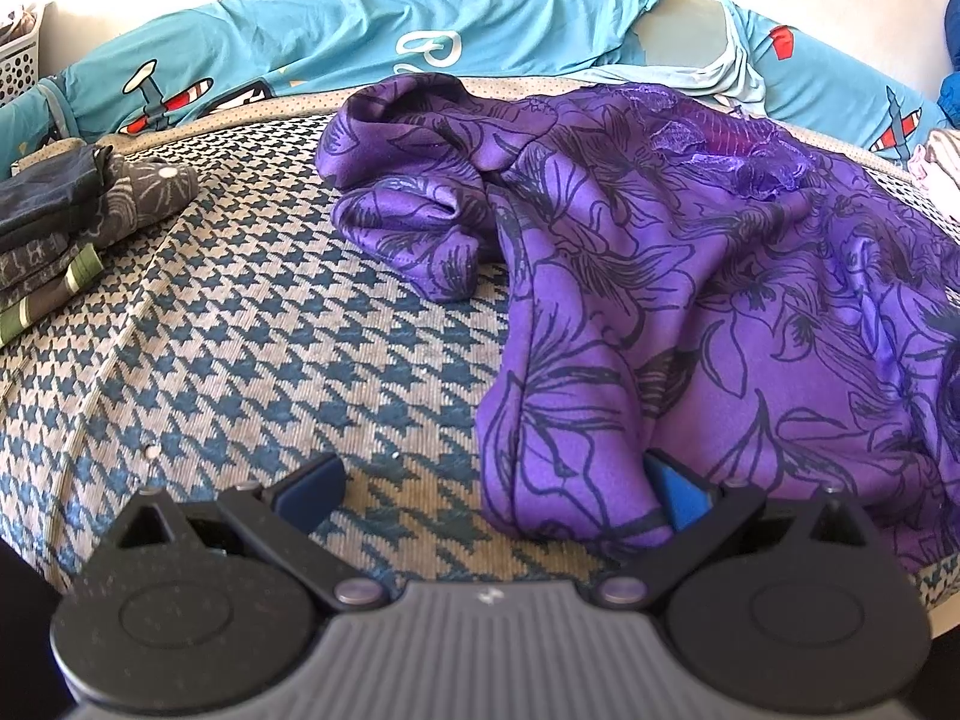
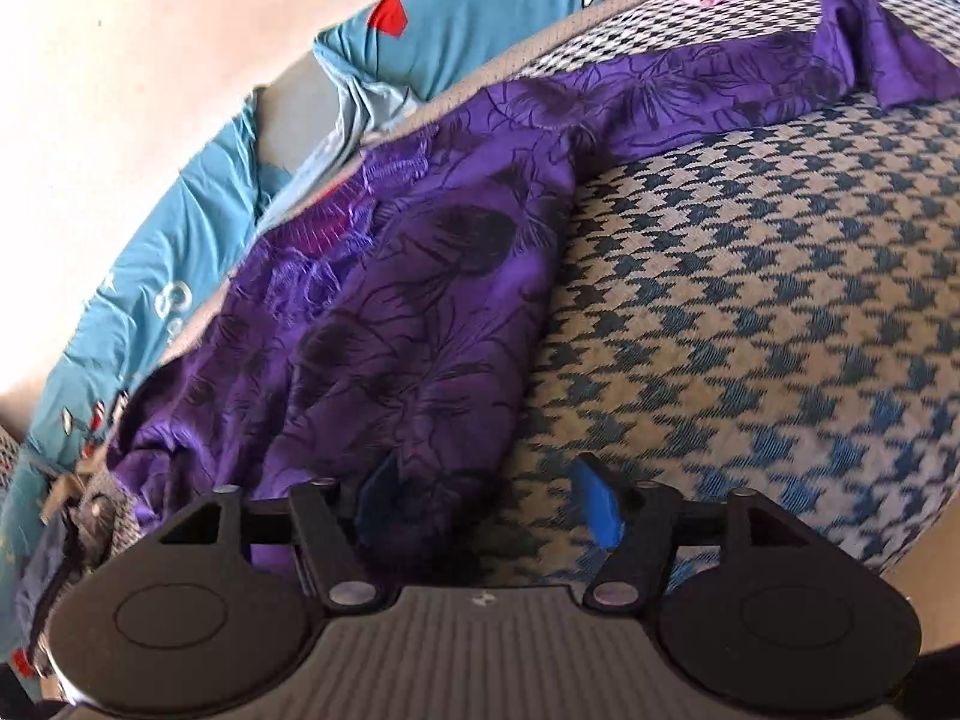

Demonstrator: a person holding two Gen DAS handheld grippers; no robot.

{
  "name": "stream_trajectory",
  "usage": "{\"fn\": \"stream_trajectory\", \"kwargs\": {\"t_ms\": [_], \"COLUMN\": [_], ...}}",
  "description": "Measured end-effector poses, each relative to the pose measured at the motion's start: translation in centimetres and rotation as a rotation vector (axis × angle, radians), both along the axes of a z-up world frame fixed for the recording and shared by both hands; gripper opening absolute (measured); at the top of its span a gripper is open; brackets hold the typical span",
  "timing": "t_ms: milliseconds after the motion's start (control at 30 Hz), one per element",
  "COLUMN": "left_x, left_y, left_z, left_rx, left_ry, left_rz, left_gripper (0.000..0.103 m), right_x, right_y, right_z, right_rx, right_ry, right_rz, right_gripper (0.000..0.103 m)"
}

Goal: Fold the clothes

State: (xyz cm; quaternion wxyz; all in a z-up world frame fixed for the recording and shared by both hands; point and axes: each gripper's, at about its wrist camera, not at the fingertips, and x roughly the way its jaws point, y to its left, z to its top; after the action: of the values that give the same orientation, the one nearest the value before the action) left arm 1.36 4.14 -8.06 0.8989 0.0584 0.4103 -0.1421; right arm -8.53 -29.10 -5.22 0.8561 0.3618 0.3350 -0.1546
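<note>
A purple garment [image 1: 690, 300] with a dark flower print lies rumpled on a bed covered in a blue-and-cream houndstooth mattress cover [image 1: 240, 348]. In the left wrist view it fills the right half of the frame, with one bunched sleeve reaching toward the upper middle. The left claw [image 1: 492, 486] stands wide at the bottom of the frame; its right finger touches the near hem of the garment, while its left finger sits over bare cover. In the right wrist view the garment runs from the lower left up to the upper right corner. The right claw [image 2: 486, 498] also stands wide, its left finger against the garment's near edge and its right finger over the cover. A stack of folded dark clothes [image 1: 66, 210] sits at the left edge of the left wrist view. A turquoise sheet [image 1: 420, 18] with aeroplane prints lies along the top.
</note>
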Motion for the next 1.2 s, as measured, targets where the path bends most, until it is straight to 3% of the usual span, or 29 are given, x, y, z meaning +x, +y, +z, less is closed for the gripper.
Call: {"fn": "stream_trajectory", "kwargs": {"t_ms": [300, 567, 667, 733, 833, 933, 1200], "left_x": [-0.1, -0.1, -0.1, -0.1, -0.1, -0.1, 0.0], "left_y": [0.0, 0.1, 0.0, 0.1, 0.1, 0.1, 0.6], "left_z": [0.1, 0.0, 0.0, 0.0, 0.1, 0.1, 0.4], "left_rx": [-0.003, -0.003, -0.003, -0.003, -0.004, -0.006, -0.038], "left_ry": [-0.001, -0.004, -0.004, -0.004, -0.003, -0.002, 0.010], "left_rz": [-0.003, -0.004, -0.004, -0.004, -0.004, -0.005, -0.006], "left_gripper": [0.103, 0.103, 0.103, 0.103, 0.103, 0.103, 0.103], "right_x": [0.0, 0.7, 0.8, 0.9, 0.9, 1.0, -1.0], "right_y": [0.4, 1.5, 1.9, 2.1, 2.5, 2.9, 1.9], "right_z": [-0.8, -0.9, -0.7, -0.6, -0.4, -0.3, 1.8], "right_rx": [0.182, 0.167, 0.140, 0.121, 0.094, 0.066, -0.068], "right_ry": [-0.092, -0.108, -0.124, -0.135, -0.151, -0.167, -0.249], "right_rz": [0.007, 0.061, 0.066, 0.070, 0.075, 0.080, -0.066], "right_gripper": [0.067, 0.066, 0.052, 0.032, 0.019, 0.014, 0.010]}}
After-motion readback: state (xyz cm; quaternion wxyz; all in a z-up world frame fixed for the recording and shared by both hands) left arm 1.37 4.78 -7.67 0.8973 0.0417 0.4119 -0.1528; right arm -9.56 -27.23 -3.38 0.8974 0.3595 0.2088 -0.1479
